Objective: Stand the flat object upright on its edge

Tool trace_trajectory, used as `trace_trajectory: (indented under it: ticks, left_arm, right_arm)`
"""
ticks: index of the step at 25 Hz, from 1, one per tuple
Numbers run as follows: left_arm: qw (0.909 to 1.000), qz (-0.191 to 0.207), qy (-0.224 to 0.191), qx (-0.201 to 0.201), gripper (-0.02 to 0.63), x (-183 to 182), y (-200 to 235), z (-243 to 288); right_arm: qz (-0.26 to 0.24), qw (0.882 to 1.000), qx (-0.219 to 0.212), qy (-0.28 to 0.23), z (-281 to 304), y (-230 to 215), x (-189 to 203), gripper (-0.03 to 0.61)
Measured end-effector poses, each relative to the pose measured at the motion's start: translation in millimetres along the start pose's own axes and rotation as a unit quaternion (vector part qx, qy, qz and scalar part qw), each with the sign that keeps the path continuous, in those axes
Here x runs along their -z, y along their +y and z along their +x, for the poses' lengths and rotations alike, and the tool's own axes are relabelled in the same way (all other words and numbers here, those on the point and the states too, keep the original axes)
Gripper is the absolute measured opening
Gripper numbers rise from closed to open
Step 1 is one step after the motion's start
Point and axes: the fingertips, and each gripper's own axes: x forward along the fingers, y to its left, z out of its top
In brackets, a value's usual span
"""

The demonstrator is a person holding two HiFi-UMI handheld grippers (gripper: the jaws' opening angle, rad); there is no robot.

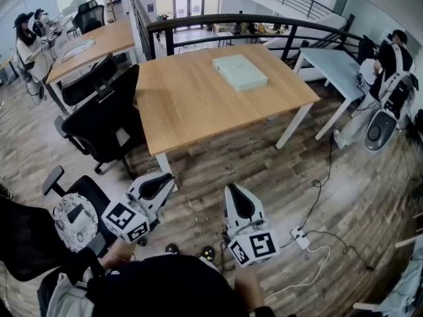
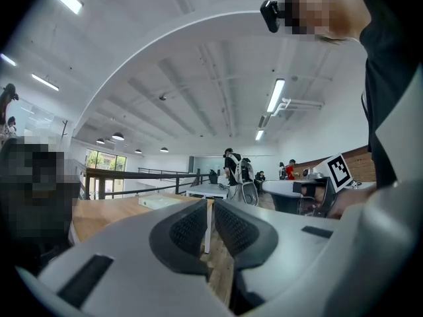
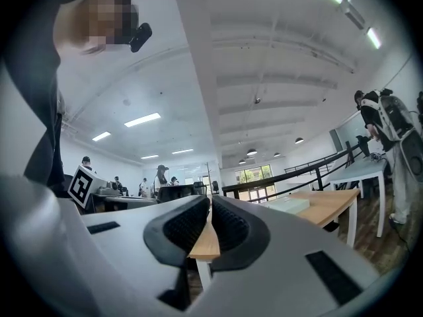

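Head view: the flat box (image 1: 240,71) lies flat on the table (image 1: 192,111) at upper centre. The left tool (image 1: 157,183) and right tool (image 1: 238,200) hover at lower centre, well apart from it.

Left gripper view: the left tool (image 2: 208,224) is pinched narrow, with nothing between its jaws.

Right gripper view: the right tool (image 3: 210,226) is closed and empty.

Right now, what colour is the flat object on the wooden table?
Pale greenish-white; the flat object lies on the table, clearest in the head view.

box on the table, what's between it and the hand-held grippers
Head view: only bare tabletop and wood floor between flat box, left hand-held gripper and right hand-held gripper.
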Motion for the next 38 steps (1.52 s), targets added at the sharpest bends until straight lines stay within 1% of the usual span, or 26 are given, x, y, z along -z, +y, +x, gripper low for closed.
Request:
trace_trajectory:
  ticks: [8,16,24,29,34,38]
  left_arm:
    - [0.9999,0.012,0.008,-0.005,0.046,-1,-14,11]
    - [0.9997,0.015,0.015,-0.010,0.046,3,-37,35]
    - [0.9993,0.010,0.018,-0.030,0.046,13,-53,38]
    - [0.9987,0.006,0.026,-0.042,0.046,17,-53,38]
    - [0.9988,0.006,0.025,-0.041,0.046,16,-53,50]
    - [0.9995,-0.006,0.020,-0.023,0.046,20,-45,74]
  right_arm:
    - [0.005,1.000,-0.021,-0.007,-7,-10,-5,0.032]
    - [0.008,1.000,-0.023,-0.010,-26,-36,-6,0.032]
    - [0.013,0.999,-0.046,-0.004,-34,-52,5,0.032]
    - [0.021,0.998,-0.059,-0.004,-32,-55,9,0.032]
    - [0.028,0.998,-0.052,0.003,-33,-67,13,0.032]
    - [0.020,0.999,-0.034,0.006,-28,-87,11,0.032]
